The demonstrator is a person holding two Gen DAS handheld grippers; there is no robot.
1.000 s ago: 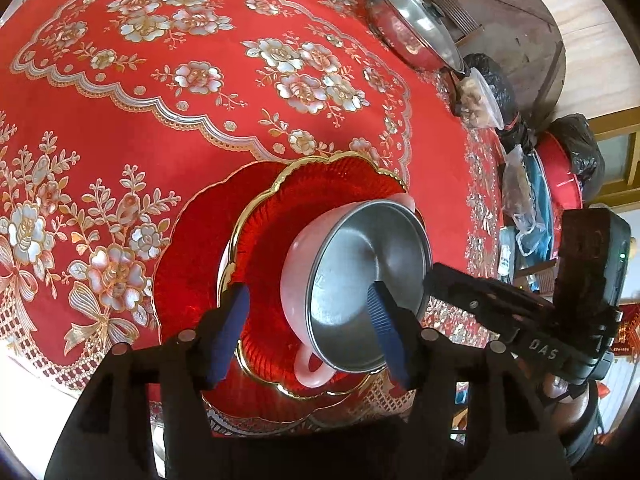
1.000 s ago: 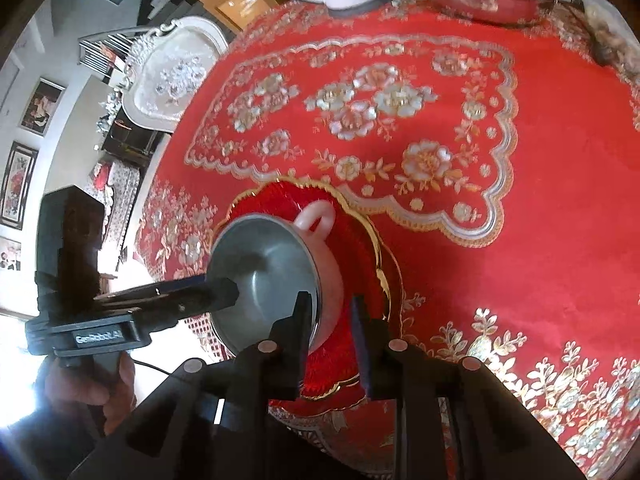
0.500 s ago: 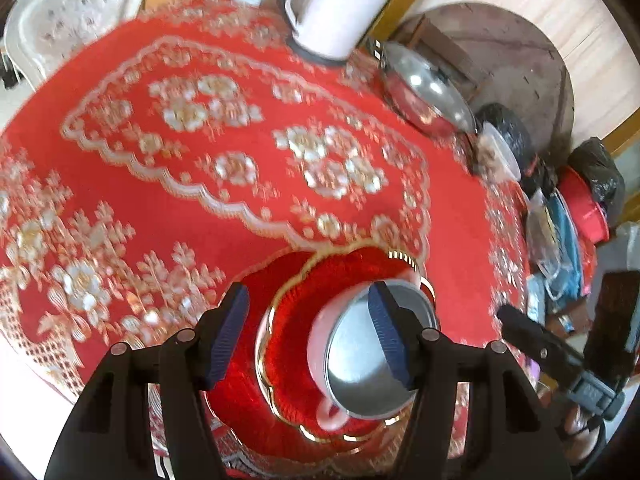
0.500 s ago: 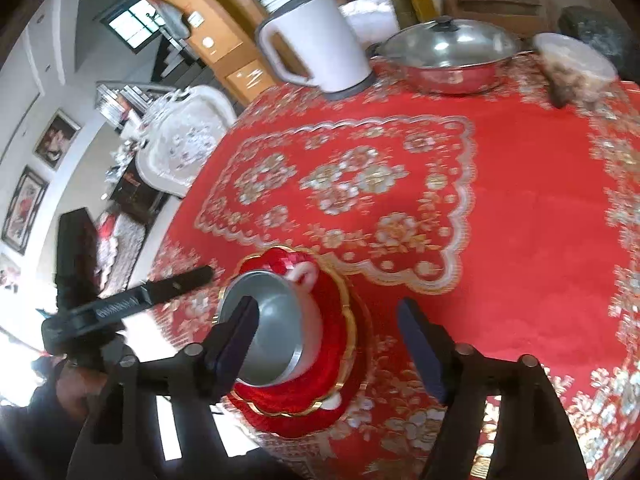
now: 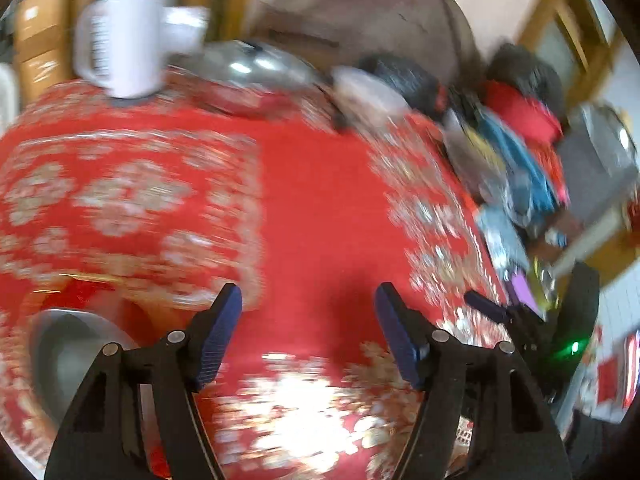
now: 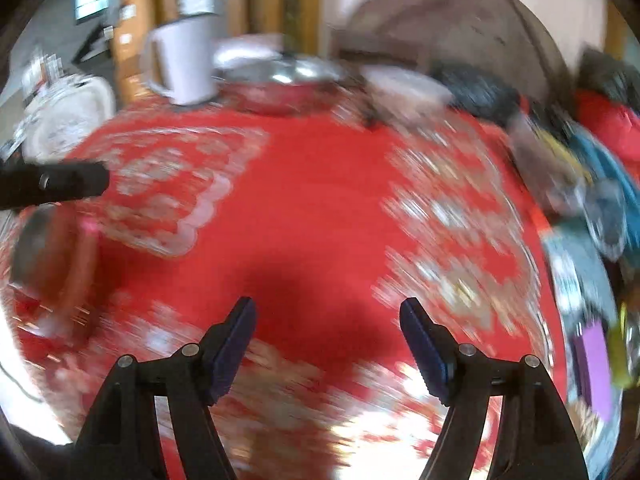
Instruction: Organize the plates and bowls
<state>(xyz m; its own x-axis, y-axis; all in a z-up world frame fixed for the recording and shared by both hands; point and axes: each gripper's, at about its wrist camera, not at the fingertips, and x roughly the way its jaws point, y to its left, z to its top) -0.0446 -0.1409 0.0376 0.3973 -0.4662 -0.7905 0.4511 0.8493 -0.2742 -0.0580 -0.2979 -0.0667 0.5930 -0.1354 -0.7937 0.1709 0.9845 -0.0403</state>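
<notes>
My left tongs (image 5: 308, 332) and right tongs (image 6: 326, 342) gape wide, empty, above the red gold-flowered bench (image 5: 320, 208); the steel-lined pink bowl (image 5: 76, 356) sits far left.

One metal bowl (image 5: 76, 356), one red plate (image 6: 72, 276), one white kettle (image 5: 124, 44), one lidded pan (image 5: 256, 76).

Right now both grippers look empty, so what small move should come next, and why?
Probably pause and let the views settle. Both the left gripper and right gripper are open over bare red tablecloth, and the metal bowl sits at the left edge, motion-blurred.
</notes>
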